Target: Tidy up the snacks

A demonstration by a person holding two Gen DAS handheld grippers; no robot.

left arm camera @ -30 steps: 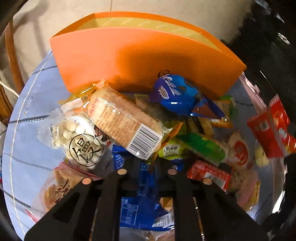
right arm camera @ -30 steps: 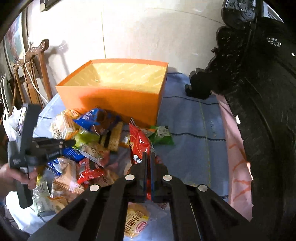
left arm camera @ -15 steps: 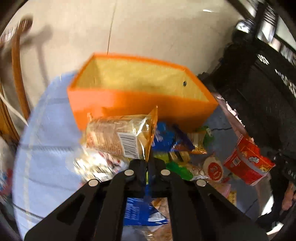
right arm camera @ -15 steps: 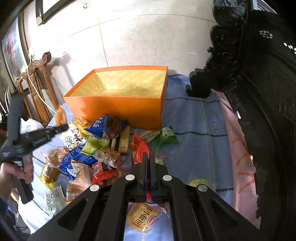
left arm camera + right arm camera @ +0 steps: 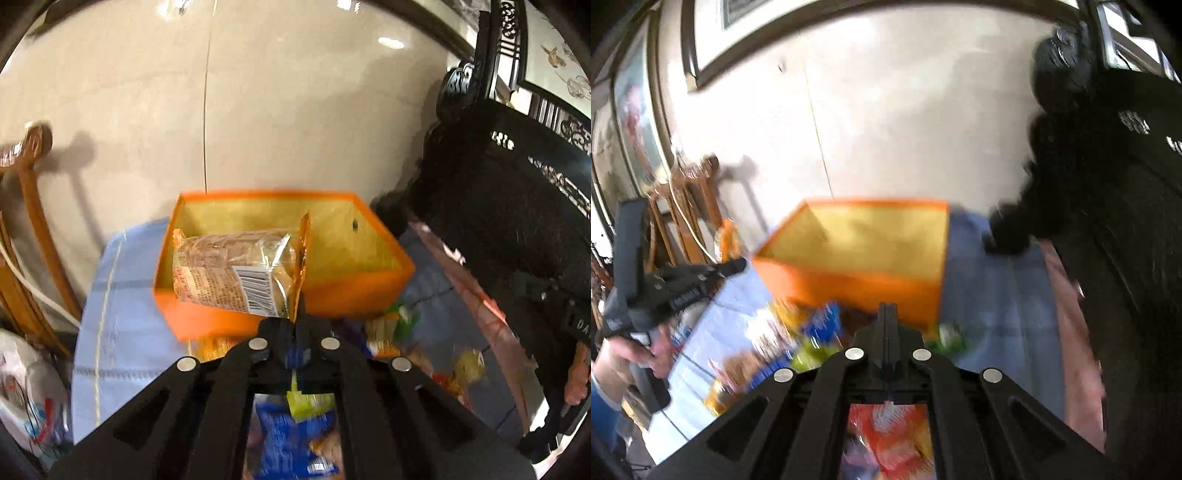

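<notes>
At far left in the right wrist view, a person's left hand [image 5: 635, 350] grips the handle of the left gripper [image 5: 298, 314], raised above a blue tablecloth [image 5: 122, 295]. Its jaws are pinched tight on the sealed orange edge of a cracker packet [image 5: 232, 273], which hangs sideways in the air in front of the open orange box [image 5: 347, 291], barcode facing the camera. The box stands at the far side of the table, near the wall. Before it lies a blurred pile of loose snacks [image 5: 812, 332]. To the right, the right gripper [image 5: 888, 314] is clamped closed; a red-and-orange snack bag [image 5: 890, 435] shows beneath its frame, though blur hides the contact point.
</notes>
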